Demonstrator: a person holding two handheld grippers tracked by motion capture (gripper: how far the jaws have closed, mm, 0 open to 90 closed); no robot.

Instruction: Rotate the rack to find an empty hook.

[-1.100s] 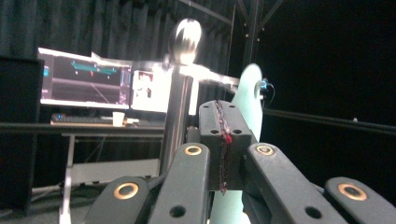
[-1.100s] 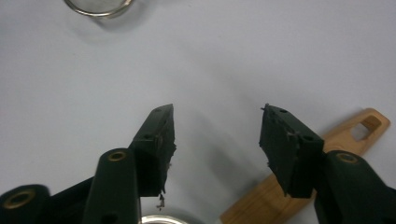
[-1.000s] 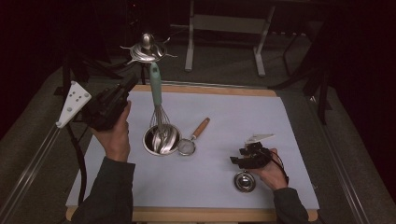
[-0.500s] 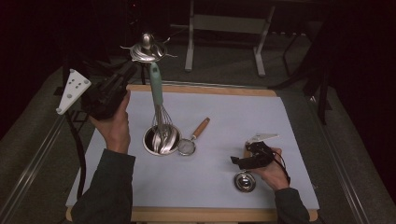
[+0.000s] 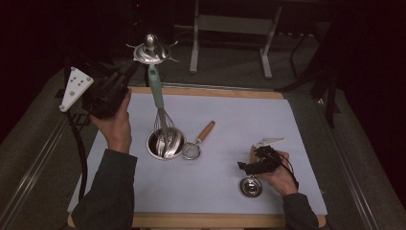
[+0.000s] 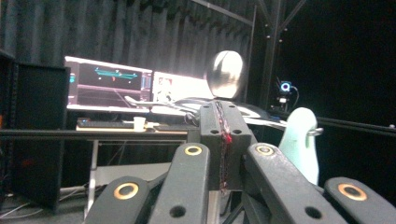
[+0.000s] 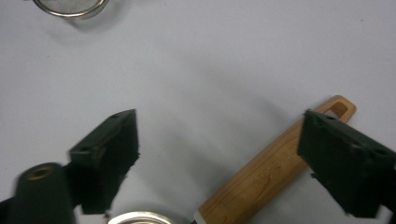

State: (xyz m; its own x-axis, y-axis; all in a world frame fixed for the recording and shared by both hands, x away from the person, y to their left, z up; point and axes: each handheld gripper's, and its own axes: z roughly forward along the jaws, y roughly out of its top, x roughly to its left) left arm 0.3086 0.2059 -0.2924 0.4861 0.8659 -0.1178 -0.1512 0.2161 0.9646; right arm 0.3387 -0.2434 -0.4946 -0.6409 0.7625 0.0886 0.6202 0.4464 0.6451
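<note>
Release is the news here: the right gripper (image 7: pixel 219 135) has just been opening its jaws, and they now stand wide apart over the mat (image 5: pixel 239 120). The scoop (image 5: pixel 251 187) lies flat near the front right of the mat. Its wooden handle (image 7: pixel 261 182) runs just beside one jaw, and neither pad presses on it. I judge the scoop set down, so that hand is free to draw back or go for something else; the strainer (image 5: pixel 191 151) lies a little farther in.

The left gripper (image 5: pixel 125 76) hangs raised at the back left, jaws pressed together with nothing between them in the left gripper view. The whisk (image 5: pixel 160 110) stands in the bowl (image 5: pixel 151 143), its handle near those jaws but apart from them, so it reads as the likely next grab, which would need the jaws opened first.
</note>
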